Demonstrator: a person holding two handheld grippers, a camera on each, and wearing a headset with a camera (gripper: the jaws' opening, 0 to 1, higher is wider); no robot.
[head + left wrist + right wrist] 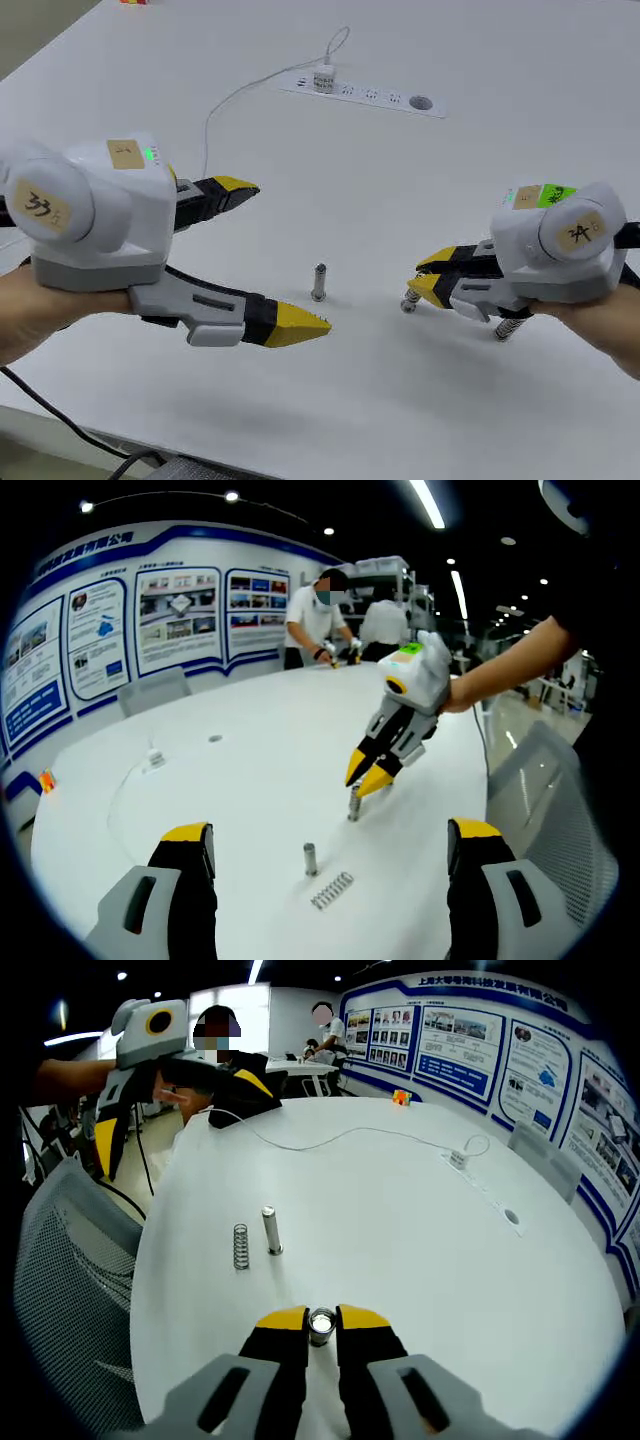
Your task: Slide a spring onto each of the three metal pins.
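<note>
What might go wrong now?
The right gripper pinches a sprung pin at its top; pulling away crooked may tip it over. The open left gripper hangs close to the bare pin and the loose spring; a careless sweep might knock that pin down or roll the spring away.

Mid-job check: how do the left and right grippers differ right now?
The left gripper has its jaws spread wide; the right gripper has its jaws closed. The left gripper holds nothing; the right gripper pinches the top of a pin. The left gripper faces a bare pin that stands with a loose spring lying beside it; the right gripper is down on its own pin. Both have yellow-tipped black jaws.
</note>
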